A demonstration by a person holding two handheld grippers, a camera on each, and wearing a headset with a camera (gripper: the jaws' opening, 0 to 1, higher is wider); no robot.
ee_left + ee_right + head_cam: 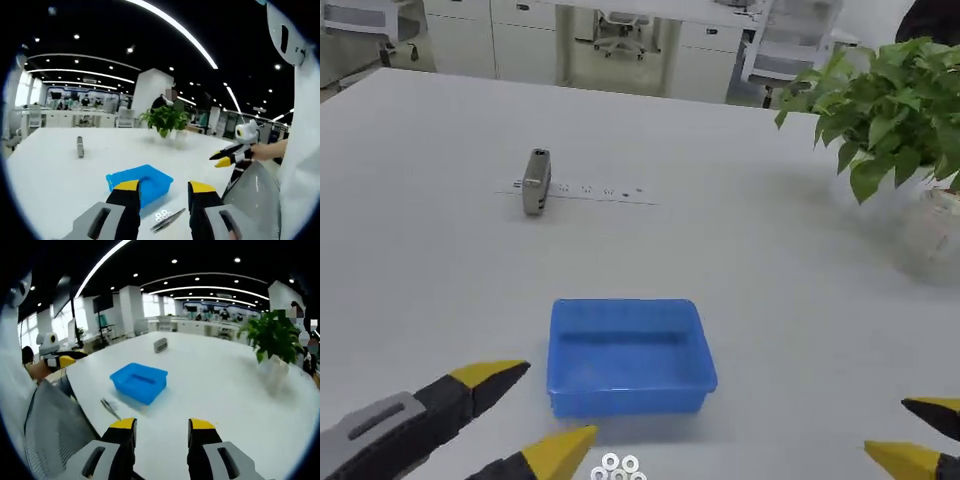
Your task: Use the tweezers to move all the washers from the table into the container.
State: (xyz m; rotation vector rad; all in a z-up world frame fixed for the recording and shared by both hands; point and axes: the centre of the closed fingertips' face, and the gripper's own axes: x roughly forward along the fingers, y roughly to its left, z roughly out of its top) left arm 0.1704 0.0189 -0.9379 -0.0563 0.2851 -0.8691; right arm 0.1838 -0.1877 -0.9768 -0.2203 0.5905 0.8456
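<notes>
The washers (618, 465) lay in a small cluster on the table (770, 250), just off the near wall of the blue container (625, 392), at 6 o'clock from it in the head view. In the left gripper view the washers (162, 216) sat at about 5 o'clock from the container (142, 182), with the tweezers (167, 220) lying flat just beside them; I could not tell whether the two touched. The right gripper view showed the tweezers (110, 408) on the table at 7 o'clock from the container (139, 381), near the table edge. I could not make out anything inside the container.

My left gripper (555, 402) hovered at 8 o'clock from the container with its yellow-tipped jaws spread wide and nothing between them; in its own view the left gripper (164, 187) showed the same wide gap. My right gripper (892, 428) hung well off at 4 o'clock from the container, jaws parted too and holding nothing, and its own view showed the right gripper (162, 424) gaping over bare table.

Farther out, a small grey metal block (536, 181) stood at 11 o'clock from the container, well apart. A leafy green plant (890, 110) in a pale pot (935, 235) stood at 2 o'clock, near the far right of the table.
</notes>
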